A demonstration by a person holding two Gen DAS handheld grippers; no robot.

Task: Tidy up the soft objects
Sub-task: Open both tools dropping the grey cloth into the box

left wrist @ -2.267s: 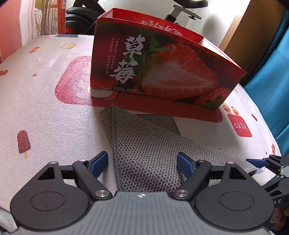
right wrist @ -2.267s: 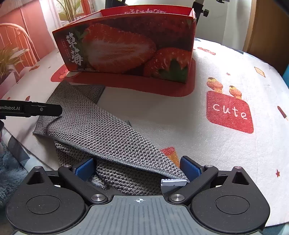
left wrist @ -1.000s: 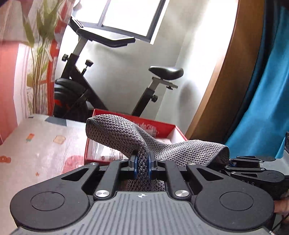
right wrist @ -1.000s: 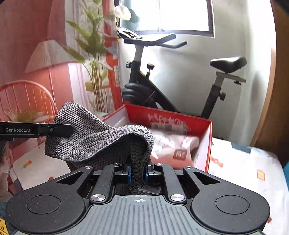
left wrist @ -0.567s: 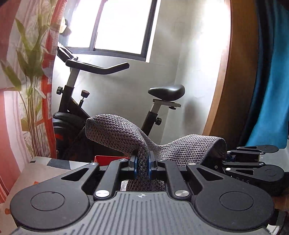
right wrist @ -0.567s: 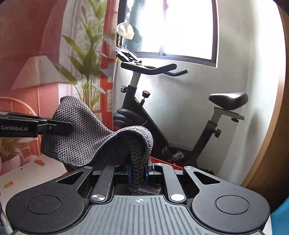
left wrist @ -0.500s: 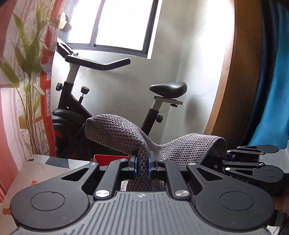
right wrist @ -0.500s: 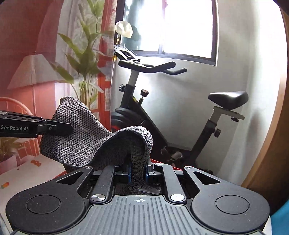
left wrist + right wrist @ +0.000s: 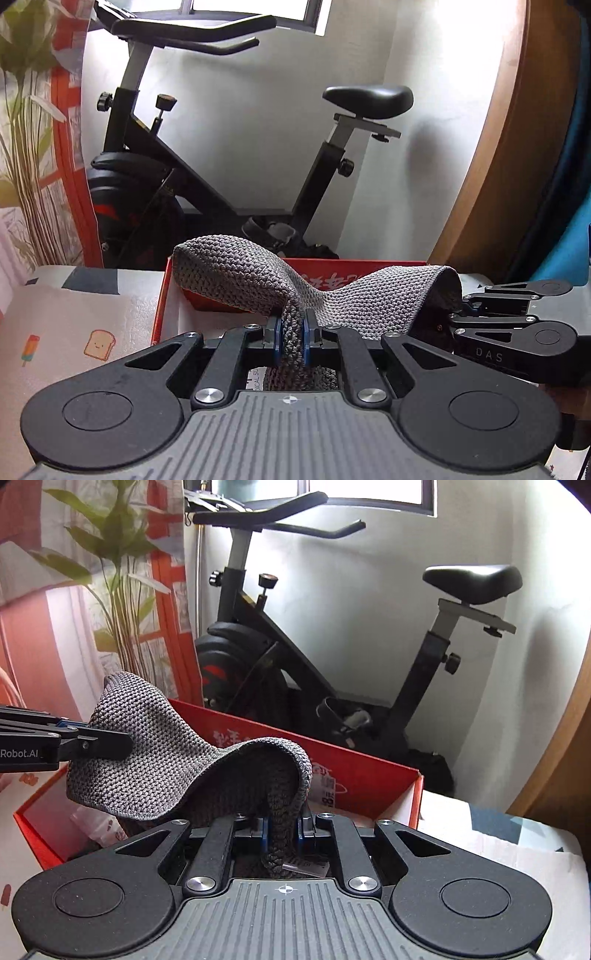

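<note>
Exercise bike at far wall. Red box open below, likely the drop target. Grey knit cloth is slung above it; left gripper and right gripper each clamp a fold, jaws nearly closed.

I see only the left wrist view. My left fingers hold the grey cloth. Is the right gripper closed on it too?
Observer: Yes. The right wrist view shows the right gripper shut on a bunched fold of the grey cloth.
Operator: Is the red box behind it empty?
Observer: No. A pale, pink-printed item lies inside the red box, near its left wall.
</note>
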